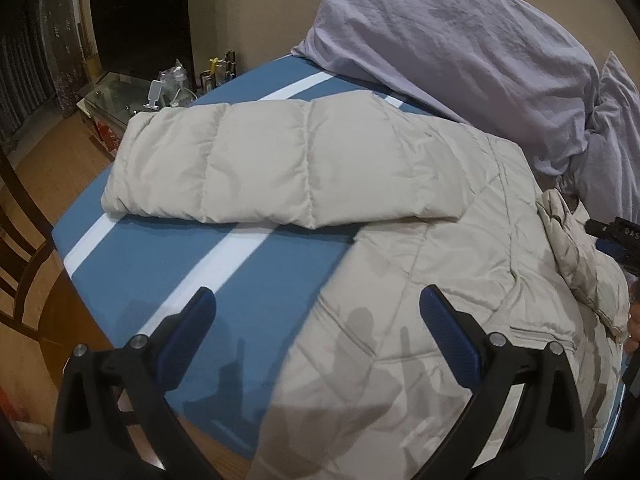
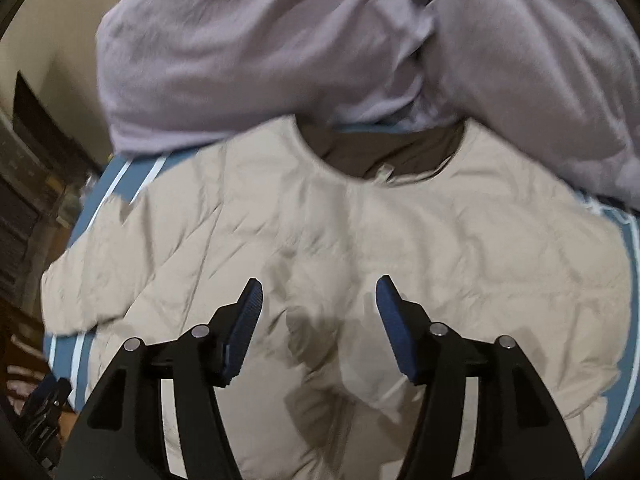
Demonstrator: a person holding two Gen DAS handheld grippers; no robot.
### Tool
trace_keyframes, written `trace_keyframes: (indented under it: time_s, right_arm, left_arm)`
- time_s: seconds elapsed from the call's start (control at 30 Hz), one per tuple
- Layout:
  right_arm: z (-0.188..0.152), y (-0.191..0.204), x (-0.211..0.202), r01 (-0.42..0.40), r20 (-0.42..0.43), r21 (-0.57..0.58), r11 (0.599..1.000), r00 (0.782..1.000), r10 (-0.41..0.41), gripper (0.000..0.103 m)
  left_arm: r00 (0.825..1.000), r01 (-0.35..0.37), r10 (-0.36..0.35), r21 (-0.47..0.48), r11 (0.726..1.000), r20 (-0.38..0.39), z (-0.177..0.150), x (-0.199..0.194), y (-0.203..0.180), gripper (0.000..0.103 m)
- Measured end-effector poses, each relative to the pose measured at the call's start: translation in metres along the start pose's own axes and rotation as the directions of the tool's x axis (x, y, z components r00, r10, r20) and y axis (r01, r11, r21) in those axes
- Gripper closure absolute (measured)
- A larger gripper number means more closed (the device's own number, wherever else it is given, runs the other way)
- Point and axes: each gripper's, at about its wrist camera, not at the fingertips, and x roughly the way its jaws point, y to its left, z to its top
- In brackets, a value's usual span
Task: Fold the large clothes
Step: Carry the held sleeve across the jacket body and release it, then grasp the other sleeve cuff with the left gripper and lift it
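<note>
The right wrist view is smeared throughout, so the jacket [image 2: 400, 240] quilting ahead of the fingers [image 2: 244, 320] reads only roughly. Its hem runs off the bottom edge behind the fingers. Inside the collar [image 2: 384, 152], far ahead of them, a small pale tag or zip pull shows, perhaps; too blurred to tell. In the left wrist view, the jacket's right side is cut by the picture's edge, where a dark device [image 1: 616, 240] shows only in part. The clutter [image 1: 176, 84] far ahead left of the fingers is too small to identify.

Beige quilted jacket [image 1: 420, 248] lies spread, seemingly front-up, sleeve [image 1: 248, 164] outstretched.
</note>
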Motion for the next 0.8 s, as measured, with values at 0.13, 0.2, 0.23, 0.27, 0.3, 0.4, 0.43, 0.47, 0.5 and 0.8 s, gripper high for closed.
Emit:
trace_keyframes:
  time_s: [0.13, 0.2, 0.23, 0.27, 0.3, 0.4, 0.43, 0.47, 0.5, 0.8]
  right_arm:
    - [0.0, -0.01, 0.015, 0.052, -0.035, 0.031, 0.998, 0.998, -0.051, 0.042]
    - [-0.007, -0.007, 0.024, 0.089, -0.049, 0.009, 0.996, 0.995, -0.088, 0.037]
    - [-0.009, -0.007, 0.027, 0.101, -0.053, -0.001, 0.995, 0.993, -0.101, 0.033]
    - [-0.012, -0.006, 0.031, 0.117, -0.054, -0.011, 0.993, 0.992, -0.117, 0.025]
    - [-0.015, -0.004, 0.037, 0.132, -0.056, -0.02, 0.991, 0.99, -0.132, 0.022]
    - [-0.025, -0.002, 0.051, 0.164, -0.047, -0.049, 0.985, 0.985, -0.166, 0.017]
    - [-0.027, -0.002, 0.052, 0.171, -0.039, -0.054, 0.984, 0.984, -0.173, 0.016]
    - [-0.028, -0.002, 0.053, 0.175, -0.035, -0.054, 0.983, 0.984, -0.177, 0.014]
    - [-0.027, -0.003, 0.054, 0.175, -0.038, -0.05, 0.983, 0.984, -0.176, 0.013]
    - [-0.022, -0.007, 0.054, 0.153, -0.072, -0.052, 0.987, 0.985, -0.156, 0.012]
  left_arm:
    - [1.0, -0.017, 0.017, -0.008, 1.0, 0.009, 0.005, 0.002, 0.005, 0.002]
    - [0.999, -0.03, 0.03, -0.015, 0.999, 0.012, 0.009, 0.004, 0.01, 0.002]
    - [0.999, -0.037, 0.037, -0.02, 0.999, 0.014, 0.01, 0.004, 0.013, 0.002]
    - [0.999, -0.043, 0.043, -0.022, 0.999, 0.016, 0.012, 0.005, 0.015, 0.002]
    - [0.998, -0.056, 0.056, -0.028, 0.998, 0.019, 0.015, 0.006, 0.02, 0.002]
    - [0.995, -0.093, 0.094, -0.049, 0.994, 0.027, 0.024, 0.007, 0.035, 0.002]
    - [0.994, -0.105, 0.107, -0.058, 0.993, 0.029, 0.026, 0.008, 0.039, 0.002]
    - [0.992, -0.117, 0.12, -0.071, 0.991, 0.031, 0.03, 0.009, 0.046, 0.002]
    - [0.991, -0.125, 0.128, -0.085, 0.989, 0.031, 0.034, 0.01, 0.053, 0.002]
    - [0.98, -0.193, 0.2, -0.26, 0.946, 0.001, 0.072, 0.031, 0.142, 0.002]
